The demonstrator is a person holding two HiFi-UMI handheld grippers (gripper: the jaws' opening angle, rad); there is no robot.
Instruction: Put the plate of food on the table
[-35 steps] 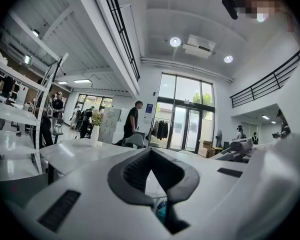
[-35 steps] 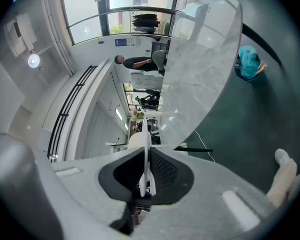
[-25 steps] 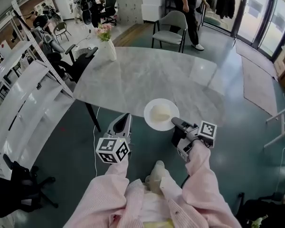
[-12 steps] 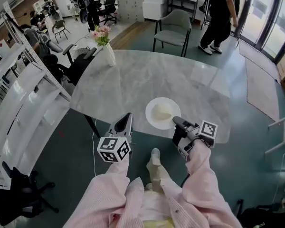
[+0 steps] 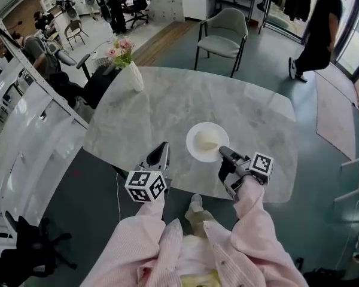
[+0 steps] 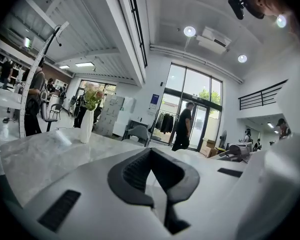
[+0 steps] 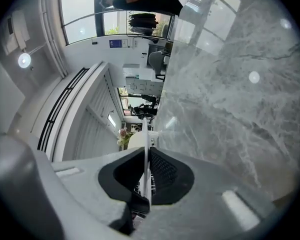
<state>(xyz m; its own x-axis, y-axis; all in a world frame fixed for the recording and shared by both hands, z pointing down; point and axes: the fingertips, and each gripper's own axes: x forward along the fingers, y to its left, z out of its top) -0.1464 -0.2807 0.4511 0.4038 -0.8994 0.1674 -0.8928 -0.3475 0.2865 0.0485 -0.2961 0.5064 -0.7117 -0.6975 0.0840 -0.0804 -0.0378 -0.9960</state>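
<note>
Plate (image 5: 194, 152) with pale food (image 5: 206, 139) over near part of desk (image 5: 167, 106), inside the edge. Pinched at near rim by right claw (image 5: 223, 153): narrow grip, one jaw on each face of the rim, edge-on in right gripper view. Left claw (image 5: 162, 148) closed, empty, at desk's near edge, left of plate and apart from it. Plate-to-desk contact: can't tell from any view. Probably mid set-down.

Step in hand, as judged: lower and release. Notes:
- Lower straight down, level. One-sided rim grip, so likely sag on far side; counter with slight wrist-up to stop food sliding.
- Land base flat, no drag across the marble.
- Mind lower jaw under rim: likely to meet desk before plate does. Ease off near the end.
- Open only with full base down; otherwise a dropped near rim and jolted food.
- After opening, back out along jaw line, toward body, low and flat. No lifting first, for fear of flipping rim with lower jaw.
- Leave left claw parked; not needed here. Vase (image 5: 136, 76) well apart at far left, no clash.

Main risk: tilt at release. Slow on the last bit.
</note>
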